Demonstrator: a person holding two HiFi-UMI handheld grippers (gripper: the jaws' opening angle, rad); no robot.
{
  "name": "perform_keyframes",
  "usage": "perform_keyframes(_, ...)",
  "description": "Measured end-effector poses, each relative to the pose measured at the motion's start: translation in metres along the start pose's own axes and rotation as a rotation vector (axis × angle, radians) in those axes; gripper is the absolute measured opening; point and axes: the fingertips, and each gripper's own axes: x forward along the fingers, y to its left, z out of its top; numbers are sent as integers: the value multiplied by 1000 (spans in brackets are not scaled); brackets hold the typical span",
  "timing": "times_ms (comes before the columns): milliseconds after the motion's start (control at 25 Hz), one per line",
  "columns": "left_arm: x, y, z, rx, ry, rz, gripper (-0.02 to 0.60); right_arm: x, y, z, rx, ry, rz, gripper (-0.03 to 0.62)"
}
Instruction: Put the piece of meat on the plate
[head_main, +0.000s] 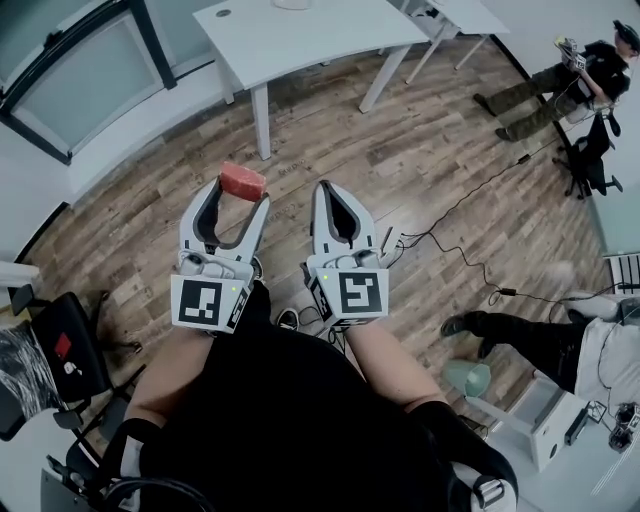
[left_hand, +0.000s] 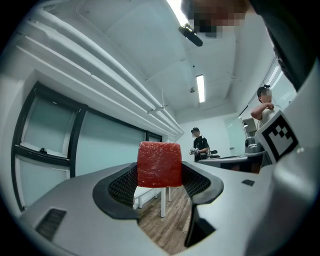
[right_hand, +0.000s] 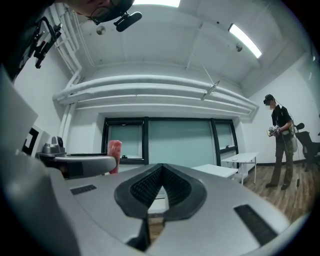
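The main risk is a dropped piece. The left claw (head_main: 243, 198) is clenched on the piece of meat (left_hand: 159, 164), but only at the very tips of its ribbed pads: the lower part of the red block is pinched, and the upper part stands free above the jaws. A grip that shallow could let the block pivot or slide out if the claw is tilted or swung quickly, or if the squeeze eases. The block hangs in the air over the wooden floor (head_main: 400, 150), with no surface under it, so a slip would likely send it to the floor. A dark cable (head_main: 470, 205) trails across the boards ahead and to the right, and could catch a foot on the way to wherever the plate stands. The right claw (right_hand: 161, 170) is clenched shut on nothing, its pads meeting, so it is not placed to steady the block. As for containers, no plate shows in any view. The white tabletop (head_main: 300, 35) ahead shows no plate on the part in view, though its far edge is cut off. A pale green bin-like thing (head_main: 467, 378) sits low on the right, its contents too unclear to tell.
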Motion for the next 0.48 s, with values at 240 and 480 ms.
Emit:
perform_keyframes(240, 43, 36, -11, -23, 6, -24, 273, 59, -11, -5, 5, 11, -18, 3)
perform_keyframes(480, 79, 75, -8, -27, -11, -55, 273, 116, -11, 2, -8, 9, -40, 3)
